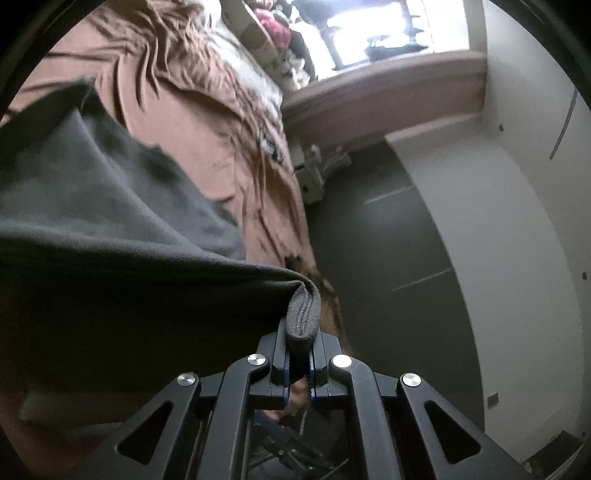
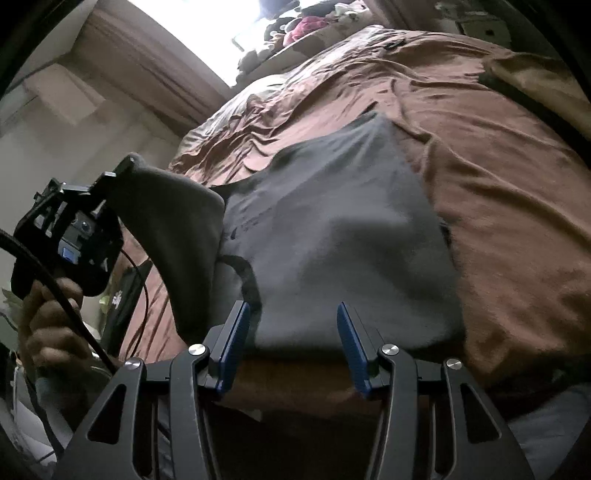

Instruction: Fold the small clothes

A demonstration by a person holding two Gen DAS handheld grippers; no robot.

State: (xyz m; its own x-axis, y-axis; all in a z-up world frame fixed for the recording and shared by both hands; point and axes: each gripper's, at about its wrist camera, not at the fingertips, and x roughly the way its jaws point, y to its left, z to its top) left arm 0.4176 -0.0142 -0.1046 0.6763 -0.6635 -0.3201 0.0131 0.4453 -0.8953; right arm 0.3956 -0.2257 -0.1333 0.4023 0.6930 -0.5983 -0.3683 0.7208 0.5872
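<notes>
A grey garment (image 2: 332, 229) lies spread across a rumpled brown bedspread (image 2: 498, 184), one side lifted clear of the bed. The left gripper (image 1: 300, 354) is clamped on a stitched hem of that garment, the fabric pinched between its closed fingers and draping away to the left. Seen from the right wrist, the same left gripper (image 2: 110, 177) is raised beside the bed in the person's left hand (image 2: 51, 317), a black cable trailing from it, with the grey cloth hanging from its tip. The right gripper (image 2: 291, 332) hovers just above the near edge of the garment, its blue-padded fingers (image 2: 234, 343) spread wide and gripping nothing. A bright window (image 1: 388, 29) glows behind the bed.
</notes>
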